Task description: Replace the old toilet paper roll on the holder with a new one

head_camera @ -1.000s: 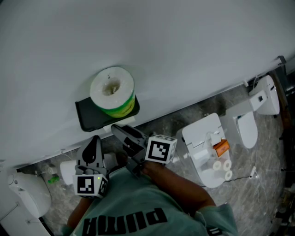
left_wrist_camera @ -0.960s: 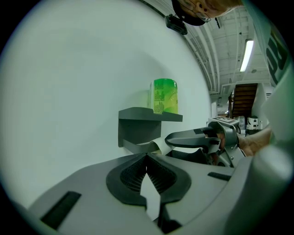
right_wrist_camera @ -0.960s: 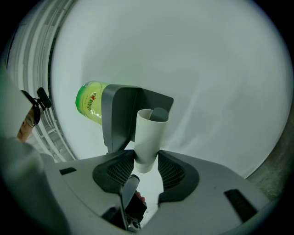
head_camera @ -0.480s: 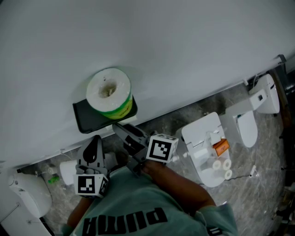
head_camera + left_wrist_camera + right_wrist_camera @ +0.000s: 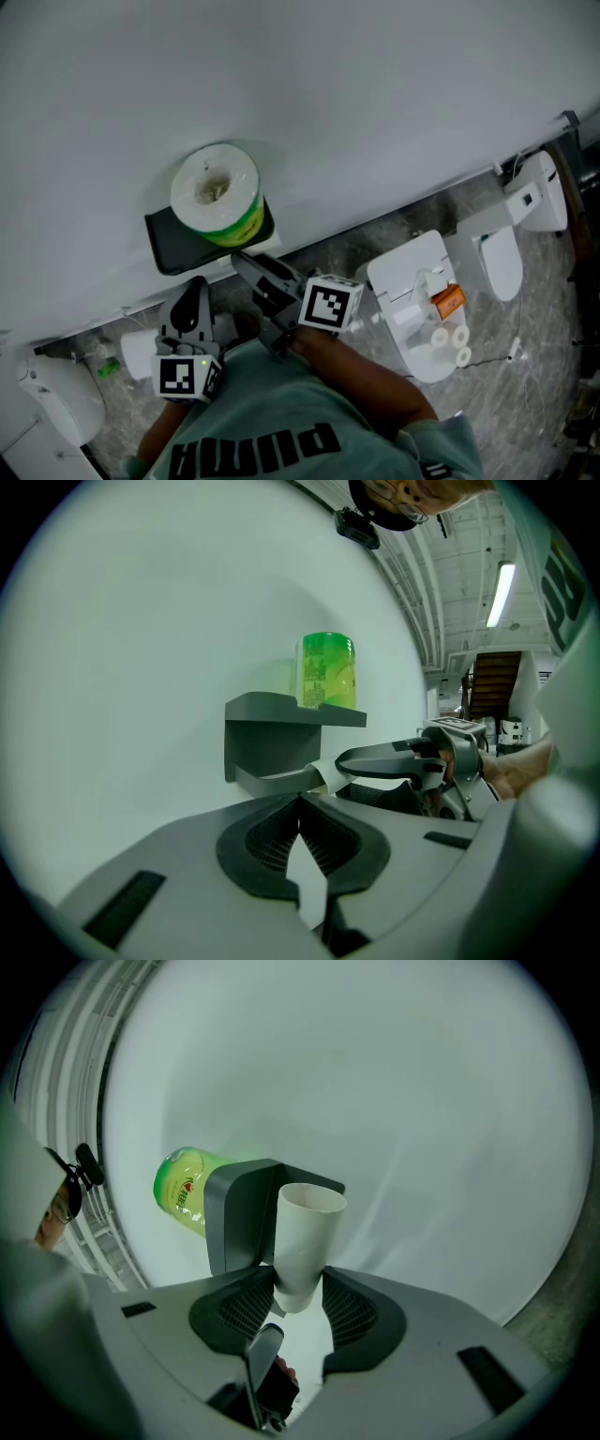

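White cardboard tube sits clamped between the jaws of our right hand-held gripper, its open end pointing away from us. Our left hand-held gripper, just to the left of it, has its jaws together on nothing. Just past the tube we see the grey holder on the wall. Above, on its shelf, the green-wrapped new roll stands upright.

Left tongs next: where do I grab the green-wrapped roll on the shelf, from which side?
Take the green-wrapped roll by its curved sides at mid-height, coming level from the front. It stands upright on the shelf with the wall behind, so front and sides are free. The left tongs are shut: open them first.
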Motion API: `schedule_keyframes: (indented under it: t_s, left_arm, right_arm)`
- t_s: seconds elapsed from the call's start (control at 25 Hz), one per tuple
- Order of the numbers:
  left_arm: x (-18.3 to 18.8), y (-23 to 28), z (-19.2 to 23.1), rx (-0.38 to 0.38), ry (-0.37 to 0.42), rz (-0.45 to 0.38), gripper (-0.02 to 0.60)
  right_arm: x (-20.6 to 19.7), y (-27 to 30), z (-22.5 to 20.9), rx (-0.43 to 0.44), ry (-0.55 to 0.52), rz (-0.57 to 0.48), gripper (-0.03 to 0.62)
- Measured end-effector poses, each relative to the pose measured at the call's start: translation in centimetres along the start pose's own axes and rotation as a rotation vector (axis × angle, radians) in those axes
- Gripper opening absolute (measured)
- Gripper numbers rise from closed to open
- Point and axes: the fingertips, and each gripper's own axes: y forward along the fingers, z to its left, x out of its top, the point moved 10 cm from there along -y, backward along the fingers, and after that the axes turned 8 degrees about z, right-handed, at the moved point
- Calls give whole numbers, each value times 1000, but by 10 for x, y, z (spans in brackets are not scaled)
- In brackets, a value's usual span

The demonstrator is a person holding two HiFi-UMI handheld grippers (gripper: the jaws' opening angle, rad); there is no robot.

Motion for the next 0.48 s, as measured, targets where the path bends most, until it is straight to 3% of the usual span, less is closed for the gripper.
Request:
schedule_keyframes:
  t_s: [0.48]
  left_arm:
    - [3, 7, -7, -9, 4, 4, 5]
  right_arm:
    - [7, -6, -2, -9, 2, -9, 169]
